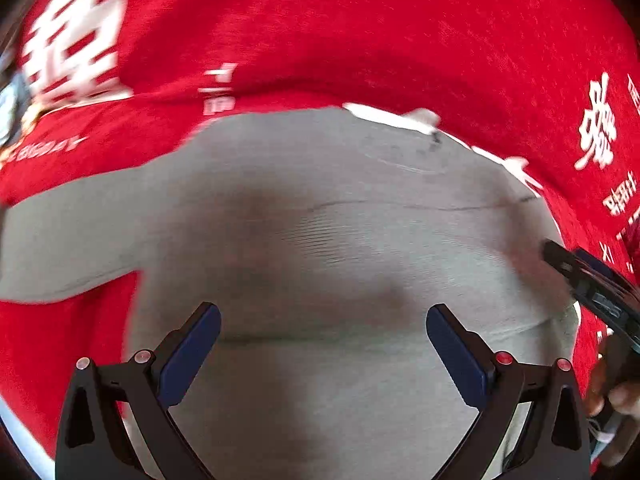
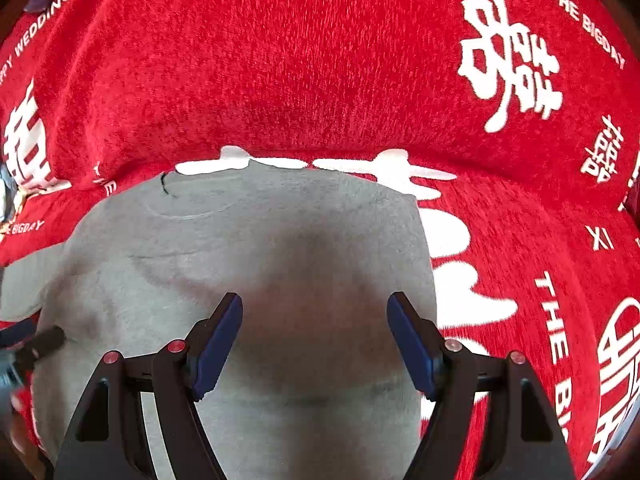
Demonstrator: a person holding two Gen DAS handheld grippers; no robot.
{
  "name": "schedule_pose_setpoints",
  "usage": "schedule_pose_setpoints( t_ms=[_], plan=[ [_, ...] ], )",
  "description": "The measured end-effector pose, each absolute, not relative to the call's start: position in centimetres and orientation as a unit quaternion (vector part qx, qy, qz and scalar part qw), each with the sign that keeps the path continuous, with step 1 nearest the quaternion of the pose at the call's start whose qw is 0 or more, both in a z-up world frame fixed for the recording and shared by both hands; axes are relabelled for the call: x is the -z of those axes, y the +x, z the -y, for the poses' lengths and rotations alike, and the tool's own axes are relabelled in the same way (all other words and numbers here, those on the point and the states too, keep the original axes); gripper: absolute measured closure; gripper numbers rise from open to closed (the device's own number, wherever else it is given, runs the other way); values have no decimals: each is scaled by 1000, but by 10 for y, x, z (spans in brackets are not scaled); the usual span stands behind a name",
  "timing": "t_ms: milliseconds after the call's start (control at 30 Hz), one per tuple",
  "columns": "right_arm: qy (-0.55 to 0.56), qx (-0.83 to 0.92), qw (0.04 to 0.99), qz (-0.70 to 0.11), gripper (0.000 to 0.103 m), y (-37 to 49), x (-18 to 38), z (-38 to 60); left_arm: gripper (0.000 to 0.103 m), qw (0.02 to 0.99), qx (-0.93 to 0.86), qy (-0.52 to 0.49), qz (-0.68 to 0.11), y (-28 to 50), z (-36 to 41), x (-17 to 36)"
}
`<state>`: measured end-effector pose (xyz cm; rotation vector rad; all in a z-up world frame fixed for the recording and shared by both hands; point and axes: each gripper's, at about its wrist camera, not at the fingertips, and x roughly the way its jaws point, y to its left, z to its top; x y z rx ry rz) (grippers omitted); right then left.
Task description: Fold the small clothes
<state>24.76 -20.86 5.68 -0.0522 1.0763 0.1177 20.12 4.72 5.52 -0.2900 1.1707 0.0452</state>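
Note:
A small grey knit garment [image 1: 320, 240] lies flat on a red cloth, its neckline at the far side and one sleeve reaching out to the left. My left gripper [image 1: 323, 316] hovers above its middle, jaws wide apart with nothing between them. In the right wrist view the same garment [image 2: 240, 248] fills the lower left, its right side folded into a straight edge. My right gripper [image 2: 315, 308] stands open over it, holding nothing. The right gripper's black tip [image 1: 588, 276] shows at the right edge of the left wrist view. The left gripper's tip [image 2: 40, 340] shows at the left edge of the right wrist view.
A red cloth [image 2: 320, 60] printed with white characters and English words covers the whole surface around the garment. A hand [image 1: 616, 392] holding the other tool shows at the lower right of the left wrist view. The left wrist picture is blurred.

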Motion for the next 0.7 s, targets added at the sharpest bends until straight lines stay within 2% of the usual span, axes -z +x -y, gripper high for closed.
schedule_pose_setpoints(
  t_ms=[100,133,167,233,367,467,600,700],
  plan=[
    [-61,-42,826,-558,25,282,-19,193,0,807,-55,-90,-581,219,-38,-32],
    [-69,-33,822,-564,25,289,-6,191,0,818,-64,-60,-568,221,-36,-31],
    [-61,-32,831,-552,22,296,-5,193,0,819,-63,-57,-568,222,-36,-33],
    [-55,-18,831,-554,22,312,-3,199,0,809,-69,-68,-579,222,-43,-34],
    [-37,-17,837,-546,22,316,-12,209,0,812,-108,-101,-565,221,-60,-48],
    [-31,-35,855,-516,22,291,-25,215,0,813,-82,-113,-566,238,-39,-57],
    [-18,-35,872,-489,22,252,-46,233,0,824,-25,-49,-564,264,23,-57],
    [-26,-22,877,-479,22,236,-57,251,0,808,-30,-1,-588,273,48,-33]
  ],
)
